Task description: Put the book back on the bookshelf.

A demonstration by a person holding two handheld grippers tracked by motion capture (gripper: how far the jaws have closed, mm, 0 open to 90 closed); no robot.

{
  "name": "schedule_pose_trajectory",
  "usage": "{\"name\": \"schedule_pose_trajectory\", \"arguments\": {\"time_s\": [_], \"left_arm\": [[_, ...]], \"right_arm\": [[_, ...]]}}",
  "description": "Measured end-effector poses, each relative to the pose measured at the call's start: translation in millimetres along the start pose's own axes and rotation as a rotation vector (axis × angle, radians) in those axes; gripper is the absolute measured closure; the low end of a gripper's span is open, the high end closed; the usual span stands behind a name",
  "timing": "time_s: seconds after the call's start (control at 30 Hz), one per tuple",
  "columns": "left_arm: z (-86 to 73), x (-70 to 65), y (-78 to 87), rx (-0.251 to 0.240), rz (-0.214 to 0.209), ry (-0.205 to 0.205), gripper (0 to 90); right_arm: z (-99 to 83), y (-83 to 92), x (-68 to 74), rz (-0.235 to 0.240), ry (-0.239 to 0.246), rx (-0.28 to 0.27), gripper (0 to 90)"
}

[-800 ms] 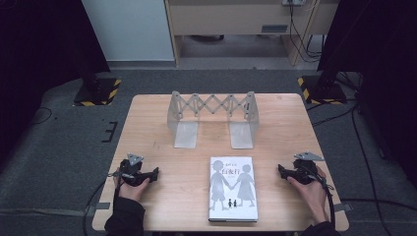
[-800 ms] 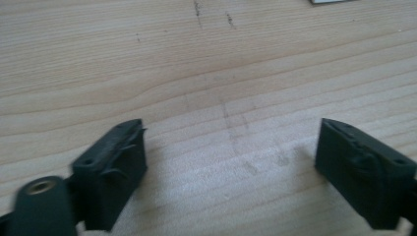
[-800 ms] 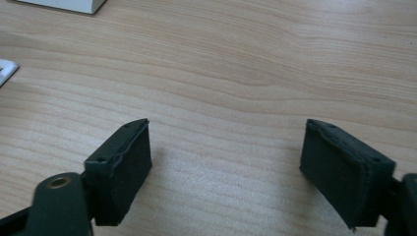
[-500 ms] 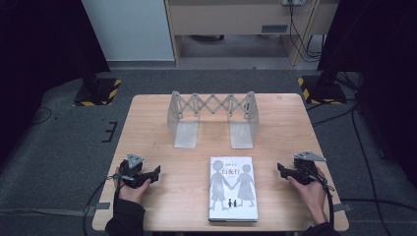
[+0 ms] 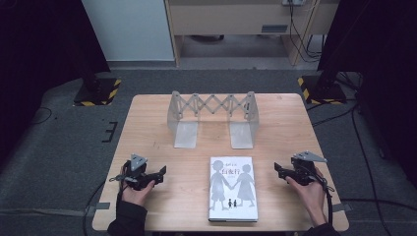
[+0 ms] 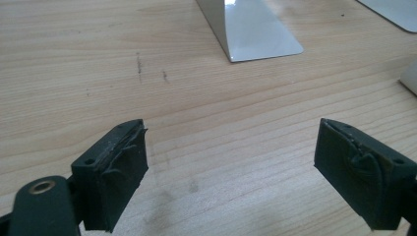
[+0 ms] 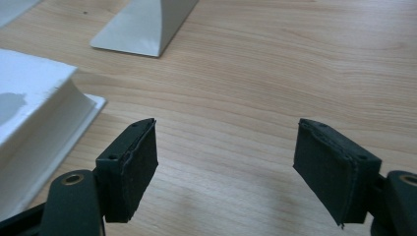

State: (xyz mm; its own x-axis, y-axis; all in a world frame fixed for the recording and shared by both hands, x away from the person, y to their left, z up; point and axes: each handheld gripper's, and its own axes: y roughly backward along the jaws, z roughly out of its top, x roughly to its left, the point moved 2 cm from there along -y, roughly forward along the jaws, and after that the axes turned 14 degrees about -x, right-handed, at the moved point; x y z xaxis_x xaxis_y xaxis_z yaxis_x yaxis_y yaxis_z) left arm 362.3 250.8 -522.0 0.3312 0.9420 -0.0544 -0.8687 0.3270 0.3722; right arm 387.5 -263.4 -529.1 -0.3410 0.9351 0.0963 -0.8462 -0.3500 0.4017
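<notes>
Grippers idle either side of a flat book, bookend rack beyond.

Nearest you, your left gripper point(image 5: 160, 174) and right gripper point(image 5: 279, 170) rest on the table point(image 5: 147, 123) with jaws apart and nothing between the pads. The book point(image 5: 233, 188) lies flat between them, cover up, close to the near edge. If you pinch only one cover edge, I judge it may flop open or slide off the front. Farther back stands the expanding bookend rack point(image 5: 212, 118), its two flat feet towards you. It looks light, so pushing the book in hard could shove or tip it.
</notes>
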Motion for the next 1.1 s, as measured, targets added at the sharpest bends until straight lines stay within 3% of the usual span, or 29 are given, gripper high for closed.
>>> {"name": "schedule_pose_trajectory", "arguments": {"time_s": [0.4, 0.6, 0.73, 0.8, 1.0, 1.1], "left_arm": [[6.7, -17.4, 3.2, -0.012, -0.062, 0.003, 15.3], [11.4, -33.3, 4.2, -0.034, -0.122, -0.013, 15.1], [13.4, -41.7, 4.5, -0.04, -0.154, -0.007, 15.5], [12.7, -47.3, 3.5, -0.025, -0.198, 0.016, 20.6], [14.3, -65.4, 2.7, -0.017, -0.234, -0.034, 19.9], [15.9, -72.0, 2.8, -0.018, -0.248, -0.04, 19.9]], "right_arm": [[8.7, 5.0, 12.4, 0.039, -0.004, -0.05, 23.9], [14.5, 9.3, 15.8, 0.052, -0.013, -0.084, 23.9], [17.0, 10.8, 18.6, 0.058, -0.019, -0.1, 24.1], [17.3, 10.9, 19.6, 0.064, -0.019, -0.102, 24.3], [17.7, 10.7, 25.3, 0.084, -0.02, -0.095, 24.5], [17.9, 10.1, 29.6, 0.098, -0.02, -0.092, 24.5]]}}
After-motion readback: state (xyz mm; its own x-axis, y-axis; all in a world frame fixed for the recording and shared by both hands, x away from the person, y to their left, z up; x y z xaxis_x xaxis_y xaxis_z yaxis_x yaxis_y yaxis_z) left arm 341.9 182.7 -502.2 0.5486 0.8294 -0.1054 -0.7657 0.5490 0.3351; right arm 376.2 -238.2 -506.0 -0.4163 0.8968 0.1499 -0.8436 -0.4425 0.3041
